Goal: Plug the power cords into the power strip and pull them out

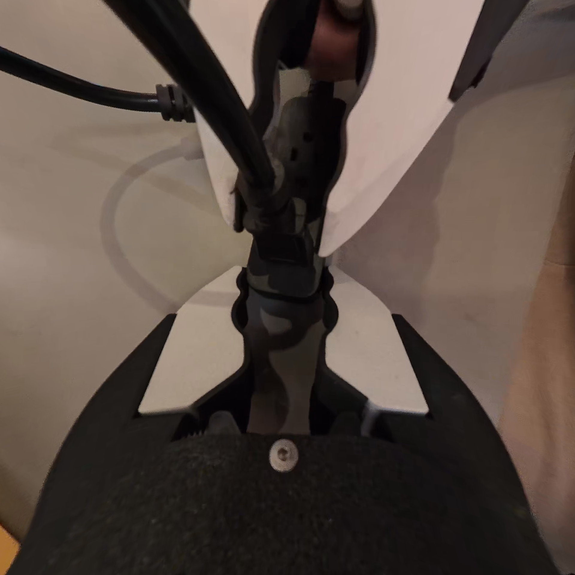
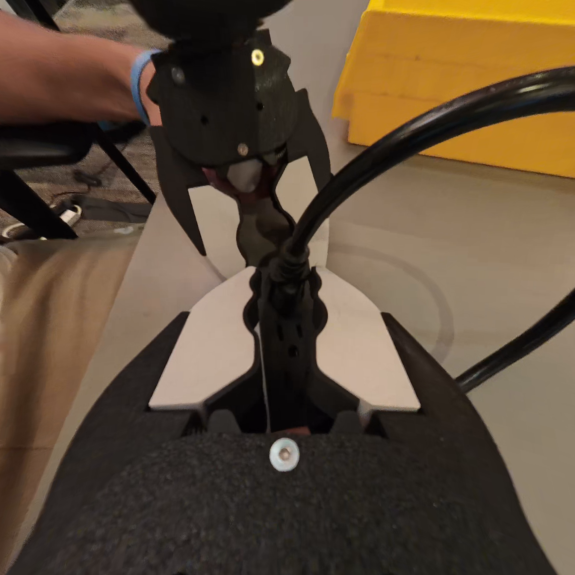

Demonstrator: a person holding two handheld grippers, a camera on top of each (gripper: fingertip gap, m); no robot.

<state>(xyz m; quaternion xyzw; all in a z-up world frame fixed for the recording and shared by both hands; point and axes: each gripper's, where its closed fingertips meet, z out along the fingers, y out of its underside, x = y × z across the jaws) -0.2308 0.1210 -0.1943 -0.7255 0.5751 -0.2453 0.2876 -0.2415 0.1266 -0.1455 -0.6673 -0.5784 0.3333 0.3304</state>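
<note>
Power strip [image 1: 292, 174] held between two opposing grippers, one plug seated in it.

Left gripper [image 1: 284, 289] is clamped on the near end of the camouflage-patterned strip, steadying it on the pale table [image 1: 77, 233]; from the far end the right gripper [image 2: 284, 280] is closed on the black plug [image 2: 287, 277] where its cord [image 2: 389, 140] arches away (a grip suited either to pressing home or to pulling free, I cannot tell which). Bracing one end likely keeps the strip from lifting with the plug. Free sockets [image 2: 289, 339] show between the right gripper's fingers. A second black cord [image 1: 77, 84] lies on the table at left. Beyond, a yellow bin [image 2: 466, 77] stands on the table; its contents are hidden.
</note>
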